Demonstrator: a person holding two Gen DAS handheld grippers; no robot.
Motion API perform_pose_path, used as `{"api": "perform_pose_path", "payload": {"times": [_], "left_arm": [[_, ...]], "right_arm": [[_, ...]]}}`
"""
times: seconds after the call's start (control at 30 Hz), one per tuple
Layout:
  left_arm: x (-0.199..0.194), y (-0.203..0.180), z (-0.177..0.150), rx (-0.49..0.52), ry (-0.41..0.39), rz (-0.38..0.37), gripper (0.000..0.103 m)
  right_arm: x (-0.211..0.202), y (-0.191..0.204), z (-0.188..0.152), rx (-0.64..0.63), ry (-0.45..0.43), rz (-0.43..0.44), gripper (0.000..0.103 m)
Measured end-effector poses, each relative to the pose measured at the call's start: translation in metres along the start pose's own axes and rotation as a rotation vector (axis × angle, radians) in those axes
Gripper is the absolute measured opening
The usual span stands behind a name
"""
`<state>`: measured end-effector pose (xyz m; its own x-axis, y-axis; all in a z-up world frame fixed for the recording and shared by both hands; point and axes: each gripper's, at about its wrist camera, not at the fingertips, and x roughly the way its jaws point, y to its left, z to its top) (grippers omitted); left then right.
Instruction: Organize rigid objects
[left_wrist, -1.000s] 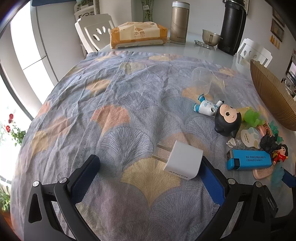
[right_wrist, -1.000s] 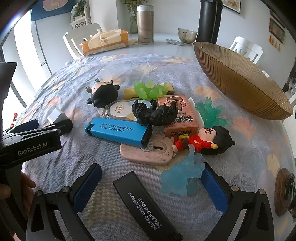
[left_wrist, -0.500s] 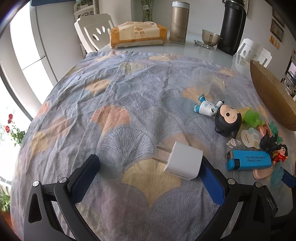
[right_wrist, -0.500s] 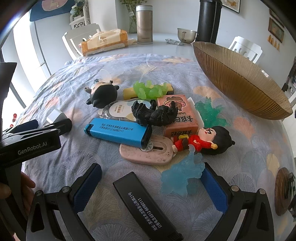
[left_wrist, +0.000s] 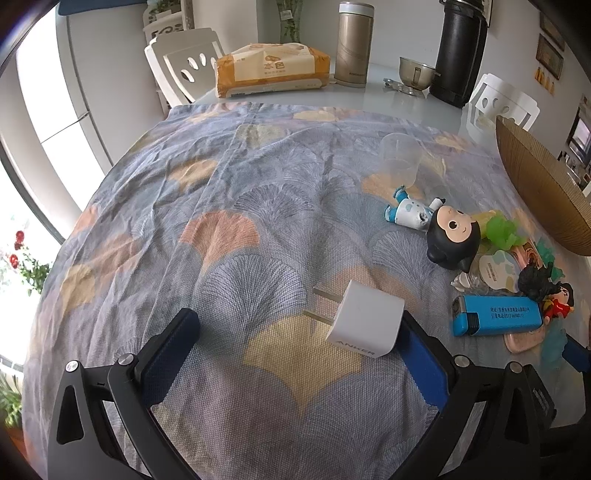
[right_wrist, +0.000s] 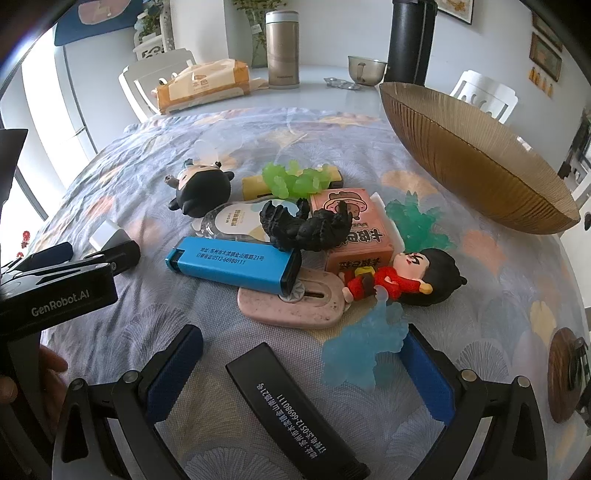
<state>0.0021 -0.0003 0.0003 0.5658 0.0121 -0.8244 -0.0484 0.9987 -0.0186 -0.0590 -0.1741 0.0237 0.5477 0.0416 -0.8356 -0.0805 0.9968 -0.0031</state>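
Note:
A white Anker charger (left_wrist: 364, 319) lies on the patterned cloth, touching the inner face of my left gripper's right finger; it also shows in the right wrist view (right_wrist: 107, 238). My left gripper (left_wrist: 295, 350) is open and wide. My right gripper (right_wrist: 303, 365) is open over a black lighter (right_wrist: 291, 413) and a pale blue translucent figure (right_wrist: 364, 350). Ahead lie a blue lighter (right_wrist: 232, 264), a black monster figure (right_wrist: 306, 227), a pink box (right_wrist: 351, 229), a red-dressed doll (right_wrist: 402, 282) and a black-headed doll (right_wrist: 201, 188).
A large brown ribbed bowl (right_wrist: 480, 158) stands at the right. A clear plastic cup (left_wrist: 400, 158) lies on the cloth. A tissue pack (left_wrist: 271, 70), a metal flask (left_wrist: 354, 44), a black thermos (left_wrist: 461, 51) and white chairs are at the far edge.
Nothing has visibly changed beyond a very slight shift of the left wrist view; both grippers stay open.

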Motion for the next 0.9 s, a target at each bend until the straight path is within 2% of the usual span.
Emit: {"api": "perform_pose_path", "payload": {"times": [0.13,0.27,0.37,0.5,0.57,0.63,0.7,0.9], "left_arm": [[0.0,0.0,0.001,0.022,0.015,-0.009,0.103],[0.0,0.001,0.002,0.064,0.032,-0.035,0.103],[-0.001,0.002,0.0,0.082,0.043,-0.061,0.103],[-0.002,0.001,-0.002,0.077,0.044,-0.052,0.103],[-0.004,-0.001,-0.004,0.071,0.059,-0.056,0.103],[-0.005,-0.001,-0.003,0.097,0.117,-0.074,0.103],[-0.009,0.002,-0.002,0.094,0.157,-0.056,0.102],[-0.043,0.004,0.005,0.133,0.114,-0.072,0.102]], "right_arm": [[-0.006,-0.003,-0.006,0.011,0.049,-0.005,0.103],[-0.012,-0.007,-0.011,-0.003,0.186,0.011,0.103],[-0.014,-0.01,-0.013,-0.026,0.233,0.023,0.103],[-0.012,-0.011,-0.01,-0.04,0.299,0.029,0.103],[-0.01,-0.013,-0.008,-0.008,0.31,0.018,0.103],[-0.011,-0.019,-0.005,0.046,0.319,0.018,0.103],[-0.018,-0.025,0.0,0.097,0.319,0.03,0.103],[-0.044,-0.038,0.034,0.173,0.268,0.012,0.103]]}}
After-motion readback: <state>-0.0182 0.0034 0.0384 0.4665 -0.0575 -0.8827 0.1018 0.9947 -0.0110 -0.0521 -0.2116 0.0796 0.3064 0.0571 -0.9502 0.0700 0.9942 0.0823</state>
